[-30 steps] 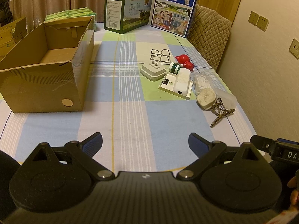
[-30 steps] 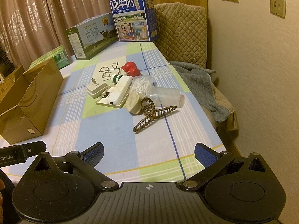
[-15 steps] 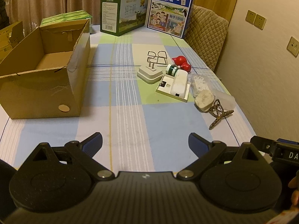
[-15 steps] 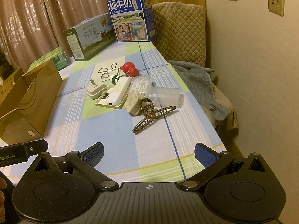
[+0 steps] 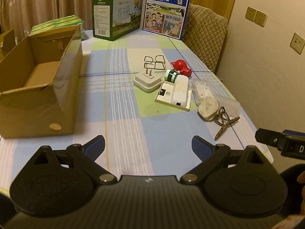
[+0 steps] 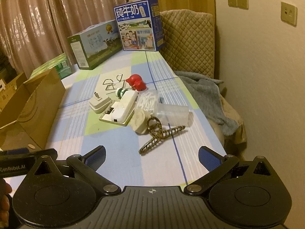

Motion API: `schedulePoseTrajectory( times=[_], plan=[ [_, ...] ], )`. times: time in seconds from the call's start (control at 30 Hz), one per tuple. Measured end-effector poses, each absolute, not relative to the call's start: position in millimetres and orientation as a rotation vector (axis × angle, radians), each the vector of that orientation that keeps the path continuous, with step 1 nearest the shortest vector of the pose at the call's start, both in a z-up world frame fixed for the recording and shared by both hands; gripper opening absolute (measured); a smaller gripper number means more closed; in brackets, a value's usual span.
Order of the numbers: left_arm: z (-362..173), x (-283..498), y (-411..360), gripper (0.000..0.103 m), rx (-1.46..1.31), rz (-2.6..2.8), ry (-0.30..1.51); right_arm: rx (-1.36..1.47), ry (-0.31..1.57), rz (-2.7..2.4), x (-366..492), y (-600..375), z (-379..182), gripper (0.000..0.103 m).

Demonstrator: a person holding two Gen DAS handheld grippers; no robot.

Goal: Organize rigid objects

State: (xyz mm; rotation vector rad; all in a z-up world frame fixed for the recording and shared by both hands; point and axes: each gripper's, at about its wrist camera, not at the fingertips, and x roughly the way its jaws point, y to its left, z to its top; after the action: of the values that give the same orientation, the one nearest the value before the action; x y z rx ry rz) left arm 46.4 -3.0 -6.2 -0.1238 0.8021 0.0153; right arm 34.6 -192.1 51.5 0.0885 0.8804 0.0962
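Note:
A cluster of small objects lies mid-table: a white plug adapter (image 5: 147, 80), a white device on a flat tray (image 5: 174, 94), a red figurine (image 5: 181, 68), a green-white roll (image 5: 170, 75), a wire frame (image 5: 154, 62), a round cream piece (image 5: 207, 106), a clear case (image 6: 172, 113) and a leopard hair claw (image 6: 161, 133) (image 5: 225, 121). An open, empty cardboard box (image 5: 36, 84) stands at the left. My left gripper (image 5: 148, 146) is open and empty above the near table edge. My right gripper (image 6: 151, 157) is open and empty, just short of the hair claw.
A green carton (image 5: 116, 15) and a blue milk carton (image 5: 166, 11) stand at the table's far end. A green pack (image 5: 57, 22) sits behind the cardboard box. A quilted chair (image 6: 187, 42) with a grey towel (image 6: 207, 97) stands along the right edge, by the wall.
Both grippers have shifted slightly; the left view has pulled back and tilted a little, so the objects sit lower in the frame. Both grippers stay open and nothing on the table has moved.

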Motion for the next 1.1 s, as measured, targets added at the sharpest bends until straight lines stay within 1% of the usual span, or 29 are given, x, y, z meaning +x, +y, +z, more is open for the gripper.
schedulePoseTrajectory(
  times=[0.27,0.3,0.33,0.37,0.4,0.43,0.53,0.6,0.8,0.93,1.07,1.1],
  plan=[
    [-22,96,-2,0.093,-0.083,-0.045,0.797,0.061,0.877,0.091,68,-183,24,0.101],
    [-24,102,-1,0.093,-0.077,-0.051,0.794,0.063,0.873,0.088,72,-182,21,0.099],
    [-26,108,0,0.093,-0.068,-0.056,0.790,0.060,0.862,0.086,76,-180,18,0.096],
    [-28,114,0,0.093,-0.054,-0.062,0.786,0.049,0.856,0.081,80,-178,15,0.088],
    [-30,118,1,0.093,-0.045,-0.067,0.782,0.043,0.853,0.075,84,-177,11,0.083],
    [-32,123,2,0.093,-0.035,-0.072,0.776,0.040,0.853,0.068,88,-175,6,0.081],
    [-39,135,5,0.093,-0.021,-0.081,0.775,0.045,0.878,0.038,100,-174,-8,0.072],
    [-46,142,6,0.093,-0.022,-0.089,0.784,0.063,0.892,0.017,105,-175,-15,0.064],
    [-63,151,9,0.093,-0.040,-0.114,0.813,0.101,0.938,-0.030,117,-182,-32,0.050],
    [-69,155,9,0.093,-0.035,-0.132,0.820,0.135,0.962,-0.052,123,-189,-41,0.044],
    [-72,160,8,0.093,-0.043,-0.149,0.825,0.136,0.974,-0.065,126,-191,-45,0.034],
    [-72,160,8,0.093,-0.045,-0.154,0.826,0.135,0.972,-0.068,127,-191,-46,0.033]
  ],
)
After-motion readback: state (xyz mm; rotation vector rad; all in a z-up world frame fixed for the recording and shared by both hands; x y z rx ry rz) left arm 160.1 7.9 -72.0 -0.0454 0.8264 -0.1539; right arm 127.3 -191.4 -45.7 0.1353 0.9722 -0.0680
